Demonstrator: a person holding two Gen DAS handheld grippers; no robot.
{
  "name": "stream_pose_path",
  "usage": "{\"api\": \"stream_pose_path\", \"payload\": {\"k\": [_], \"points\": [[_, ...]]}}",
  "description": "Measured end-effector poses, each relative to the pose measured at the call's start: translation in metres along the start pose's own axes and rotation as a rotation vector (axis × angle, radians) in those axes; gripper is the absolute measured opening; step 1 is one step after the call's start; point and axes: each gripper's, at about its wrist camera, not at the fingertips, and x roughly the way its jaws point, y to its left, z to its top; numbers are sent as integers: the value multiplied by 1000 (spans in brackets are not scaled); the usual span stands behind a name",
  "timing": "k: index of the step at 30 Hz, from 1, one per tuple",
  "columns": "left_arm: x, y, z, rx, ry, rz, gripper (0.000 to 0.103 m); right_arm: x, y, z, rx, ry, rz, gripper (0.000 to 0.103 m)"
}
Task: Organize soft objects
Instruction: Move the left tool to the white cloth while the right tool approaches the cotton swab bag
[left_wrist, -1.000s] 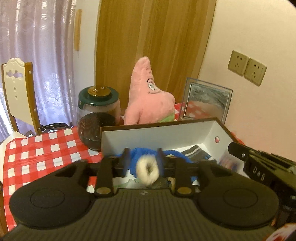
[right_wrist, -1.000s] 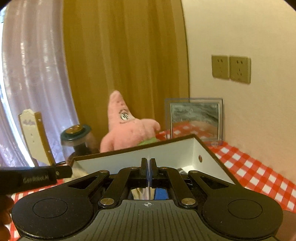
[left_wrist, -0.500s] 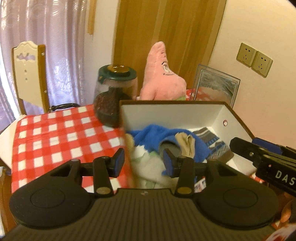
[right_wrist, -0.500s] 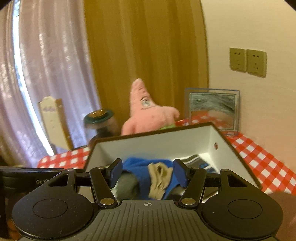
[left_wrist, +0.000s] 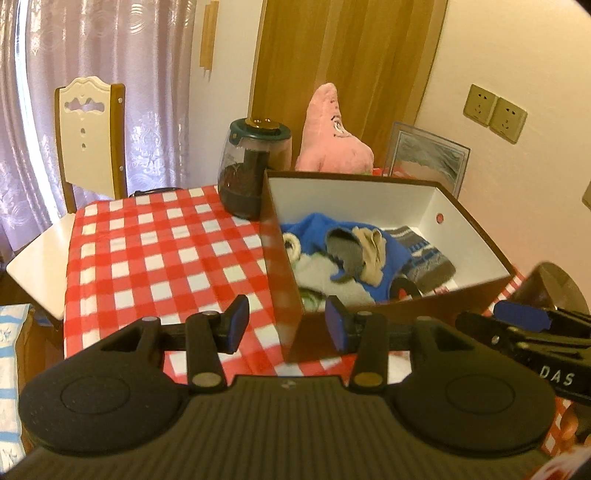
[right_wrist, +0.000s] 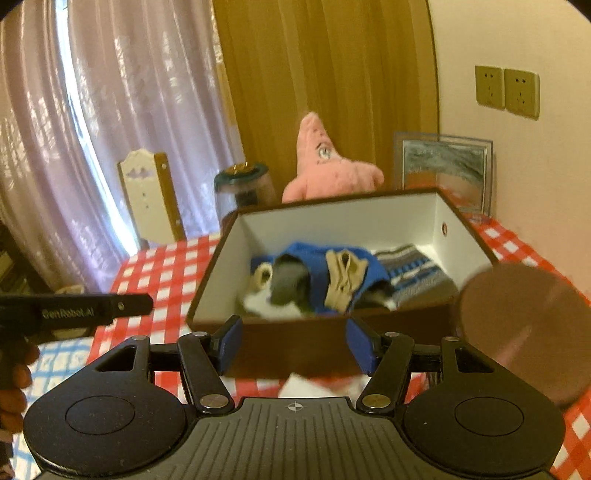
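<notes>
lilac curtains (left_wrist: 110, 55) | wooden door (left_wrist: 343, 66) | cream wall (left_wrist: 517, 55) | chair (left_wrist: 90, 136)

right tool (right_wrist: 293, 345): jaws apart, empty | box (right_wrist: 288, 349): blue garment (right_wrist: 325, 266), beige cloth (right_wrist: 343, 280), striped knit (right_wrist: 413, 273) inside

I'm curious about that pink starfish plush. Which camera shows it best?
The right wrist view: the pink starfish plush shows its face and both arms above the box. The left wrist view catches it smaller and side-on, beside the glass jar.
</notes>
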Motion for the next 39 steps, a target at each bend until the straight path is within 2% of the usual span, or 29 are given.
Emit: {"api": "stream_pose_path", "payload": {"k": [8,16,23,39], "points": [[-21,-11,-33,-8,37,-15,42,-16,-11,-31,30,69,-13,62],[-22,-30,-57,6,88,-58,42,-25,-32,-54,72,120,-41,62],[-9,-53,-77,64,134,-81,42,-22,-46,-71,101,149,-56,62],[39,-82,-103,133,195,-109,42,-5,-71,-92,172,176,-18,62]]}}
